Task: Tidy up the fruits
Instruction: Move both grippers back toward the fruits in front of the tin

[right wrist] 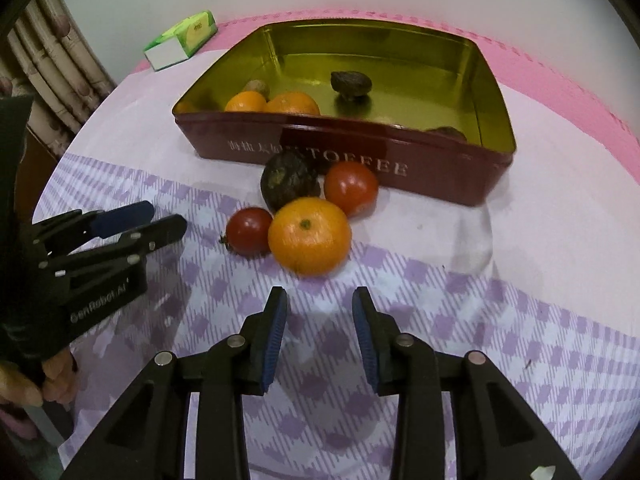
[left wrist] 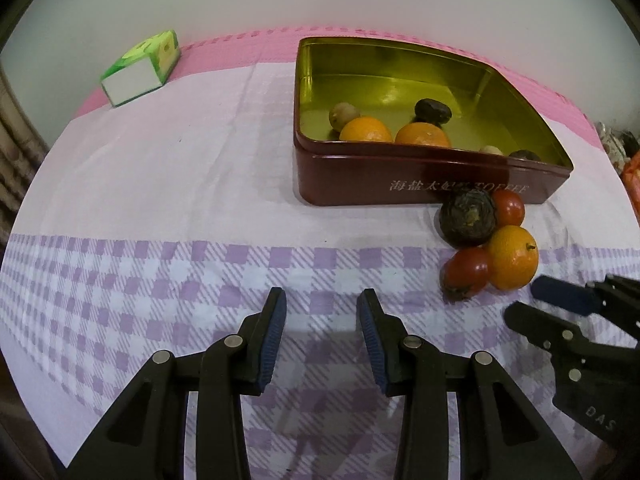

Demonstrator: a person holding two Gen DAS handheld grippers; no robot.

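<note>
lilac-checked cloth [right wrist: 500, 292] is spread over the worktop. a maroon toffee tin [right wrist: 400, 168] with a gold interior is set on it, and two oranges [left wrist: 366, 130], a dark fruit [right wrist: 351, 84] and smaller pieces are held inside. just in front of the tin, a loose orange [right wrist: 309, 235], a dark wrinkled fruit [right wrist: 289, 178] and two tomatoes [right wrist: 351, 187] are clustered, touching. the right claw [right wrist: 319, 300] is held spread near the loose orange, gripping nothing. the left claw [left wrist: 322, 302] is likewise spread and empty. a green box [left wrist: 140, 68] is seen far back.
</note>
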